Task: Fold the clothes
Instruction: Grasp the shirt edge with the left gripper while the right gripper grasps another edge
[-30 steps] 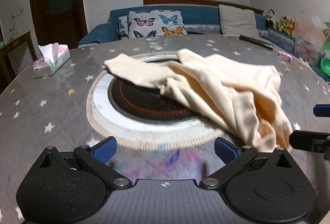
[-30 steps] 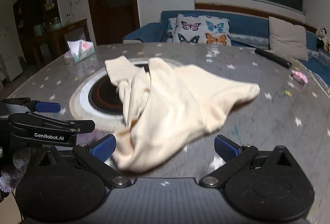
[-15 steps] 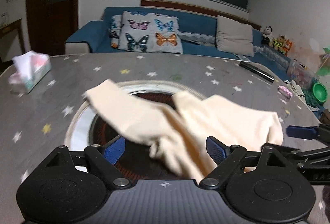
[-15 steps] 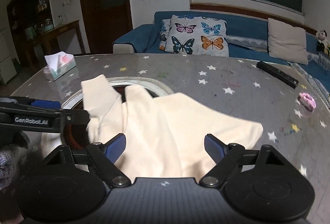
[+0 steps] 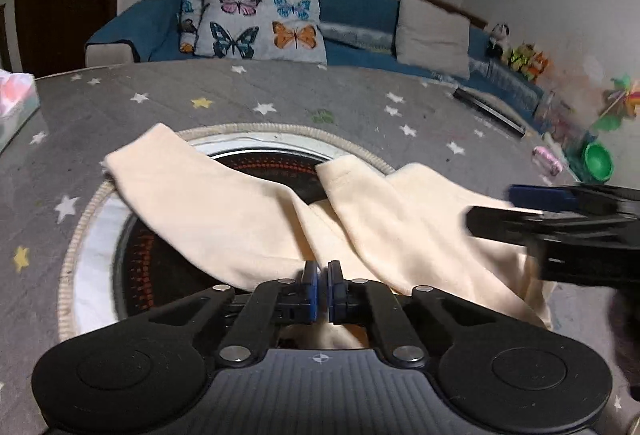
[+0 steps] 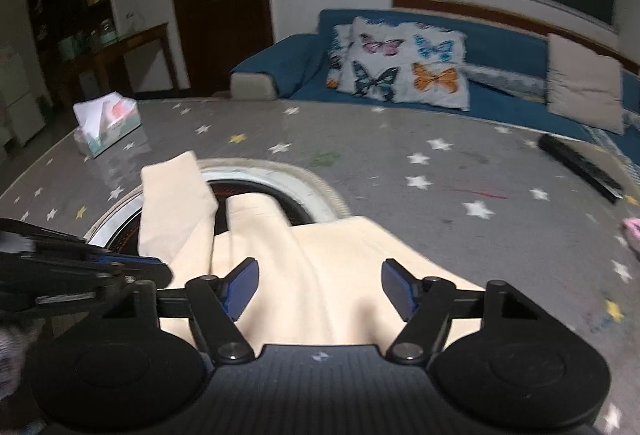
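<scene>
Left wrist view: my left claw (image 5: 322, 289) pinches the cream garment (image 5: 248, 219) at 6 o'clock; its near hem is hidden behind it. Right claw (image 6: 319, 289) hangs spread over cloth lying on the counter (image 6: 400, 171), motion-blurred.

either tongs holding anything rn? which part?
Left tongs are shut on the near edge of the cream fabric garment; the exact part is hidden. Right tongs are open above it, holding nothing.
</scene>
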Action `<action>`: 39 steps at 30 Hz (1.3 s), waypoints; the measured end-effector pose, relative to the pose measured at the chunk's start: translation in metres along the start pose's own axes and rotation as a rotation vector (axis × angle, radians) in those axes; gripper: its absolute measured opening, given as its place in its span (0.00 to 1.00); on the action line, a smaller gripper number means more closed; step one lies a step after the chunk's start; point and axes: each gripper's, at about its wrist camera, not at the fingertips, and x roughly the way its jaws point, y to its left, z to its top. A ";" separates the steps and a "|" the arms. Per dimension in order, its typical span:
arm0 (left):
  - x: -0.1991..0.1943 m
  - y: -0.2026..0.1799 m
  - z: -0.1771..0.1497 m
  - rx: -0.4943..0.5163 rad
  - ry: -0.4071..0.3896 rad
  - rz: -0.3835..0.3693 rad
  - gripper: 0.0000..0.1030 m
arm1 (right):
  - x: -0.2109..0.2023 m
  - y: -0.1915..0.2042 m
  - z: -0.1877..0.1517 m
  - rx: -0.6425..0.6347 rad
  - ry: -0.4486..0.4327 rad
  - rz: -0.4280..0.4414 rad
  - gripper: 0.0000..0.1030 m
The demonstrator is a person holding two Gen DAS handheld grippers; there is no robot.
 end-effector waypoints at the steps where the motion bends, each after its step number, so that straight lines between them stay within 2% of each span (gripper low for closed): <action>1: -0.006 0.003 -0.003 -0.002 -0.006 0.007 0.00 | 0.007 0.004 0.001 -0.009 0.010 0.013 0.61; 6: -0.032 0.020 -0.019 -0.029 -0.025 0.033 0.00 | 0.041 0.029 0.000 -0.063 0.067 0.056 0.58; 7: -0.037 0.023 -0.021 -0.032 -0.030 0.034 0.00 | 0.045 0.032 -0.002 -0.076 0.074 0.051 0.55; 10: -0.044 0.027 -0.020 -0.042 -0.042 0.020 0.00 | 0.055 0.042 -0.008 -0.119 0.086 0.034 0.54; 12: -0.044 0.027 -0.014 -0.049 -0.046 0.007 0.01 | 0.055 0.047 -0.009 -0.157 0.089 0.006 0.47; 14: -0.038 0.023 -0.007 -0.045 -0.050 0.003 0.03 | 0.053 0.049 -0.010 -0.182 0.086 -0.018 0.32; 16: -0.028 0.016 0.002 -0.036 -0.049 -0.007 0.05 | 0.050 0.047 -0.010 -0.186 0.081 -0.025 0.23; 17: -0.022 0.012 0.007 -0.030 -0.046 -0.011 0.09 | 0.047 0.045 -0.009 -0.180 0.077 -0.022 0.17; 18: -0.016 0.008 0.011 -0.019 -0.045 -0.014 0.17 | 0.045 0.044 -0.009 -0.174 0.072 -0.020 0.13; 19: -0.010 0.004 0.015 -0.007 -0.046 -0.012 0.24 | 0.043 0.043 -0.009 -0.169 0.067 -0.023 0.05; 20: -0.003 0.001 0.018 -0.004 -0.042 0.003 0.38 | 0.039 0.040 -0.008 -0.160 0.058 -0.032 0.05; 21: 0.005 -0.001 0.021 -0.002 -0.036 0.015 0.44 | 0.036 0.036 -0.007 -0.149 0.054 -0.028 0.04; 22: 0.012 -0.004 0.024 0.006 -0.029 0.015 0.44 | 0.033 0.033 -0.006 -0.137 0.050 -0.024 0.04; 25: 0.031 -0.004 0.025 -0.004 0.006 0.026 0.41 | 0.025 0.022 -0.005 -0.086 0.039 0.008 0.05; 27: 0.038 -0.004 0.022 0.000 0.022 0.024 0.10 | 0.023 0.019 -0.005 -0.067 0.042 0.043 0.08; 29: 0.045 -0.004 0.019 0.005 0.037 0.023 0.05 | 0.022 0.020 -0.006 -0.066 0.046 0.065 0.11; 31: 0.037 -0.003 0.016 0.010 0.015 0.026 0.03 | 0.021 0.025 -0.009 -0.075 0.047 0.084 0.15; 34: 0.021 -0.002 0.013 0.005 -0.022 0.032 0.02 | 0.024 0.031 -0.013 -0.091 0.065 0.107 0.37; 37: -0.002 0.003 0.008 -0.004 -0.058 0.041 0.02 | 0.035 0.040 -0.019 -0.119 0.105 0.097 0.35; 39: -0.019 0.006 0.003 -0.009 -0.080 0.048 0.02 | 0.035 0.045 -0.024 -0.147 0.094 0.062 0.23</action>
